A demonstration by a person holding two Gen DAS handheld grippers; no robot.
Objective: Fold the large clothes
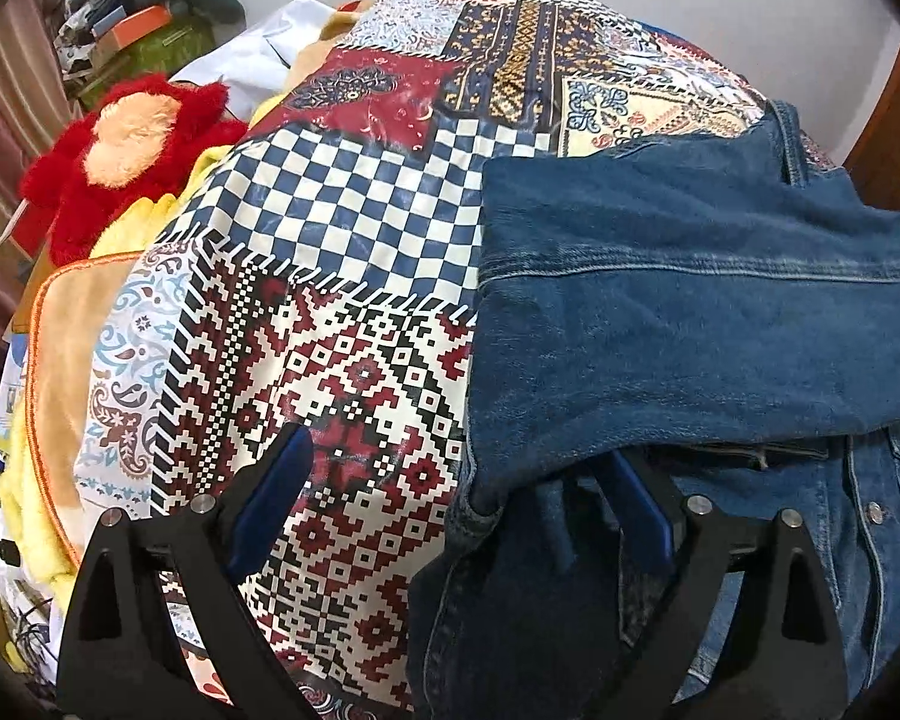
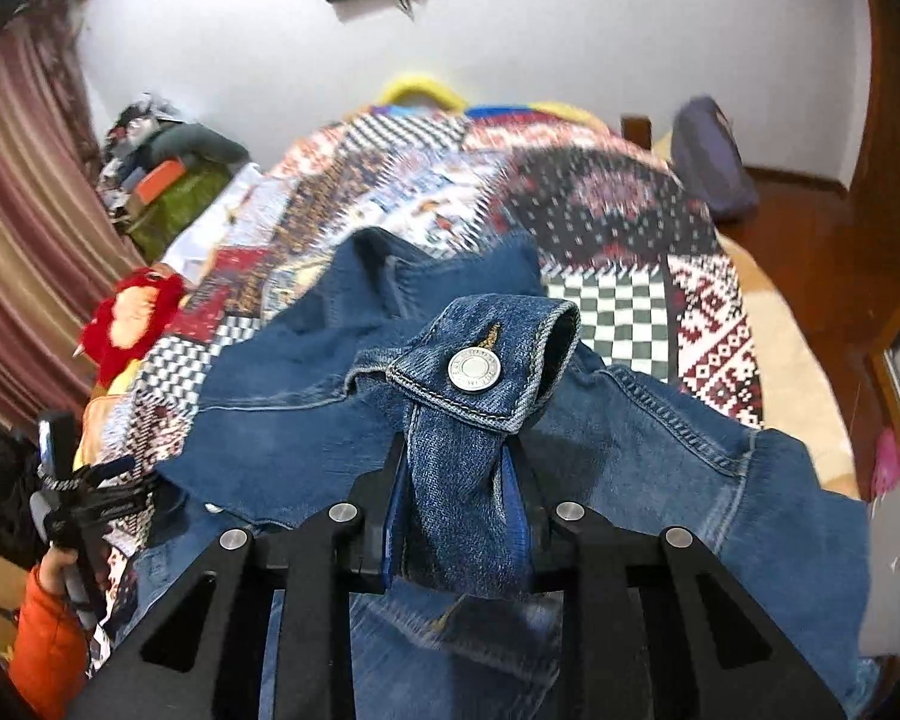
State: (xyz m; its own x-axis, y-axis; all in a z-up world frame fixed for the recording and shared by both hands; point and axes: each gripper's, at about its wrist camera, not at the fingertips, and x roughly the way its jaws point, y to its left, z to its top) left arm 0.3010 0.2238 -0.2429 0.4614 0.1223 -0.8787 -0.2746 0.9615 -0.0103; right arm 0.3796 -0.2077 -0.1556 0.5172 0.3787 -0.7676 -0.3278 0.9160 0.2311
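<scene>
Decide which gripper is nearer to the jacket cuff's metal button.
Right. The right gripper clamps the cuff just below the button; the left gripper hangs open over the jacket's edge.

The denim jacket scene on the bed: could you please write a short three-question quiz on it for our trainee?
1. True or false: the right claw is shut on the denim jacket's buttoned cuff.
2. Which claw stands open: A left, B right?
3. What red thing lies at the patterned bedspread's edge?

Key: 1 true. 2 A; the left claw straddles the jacket's edge, not pressing it. 3 A red plush toy.
</scene>
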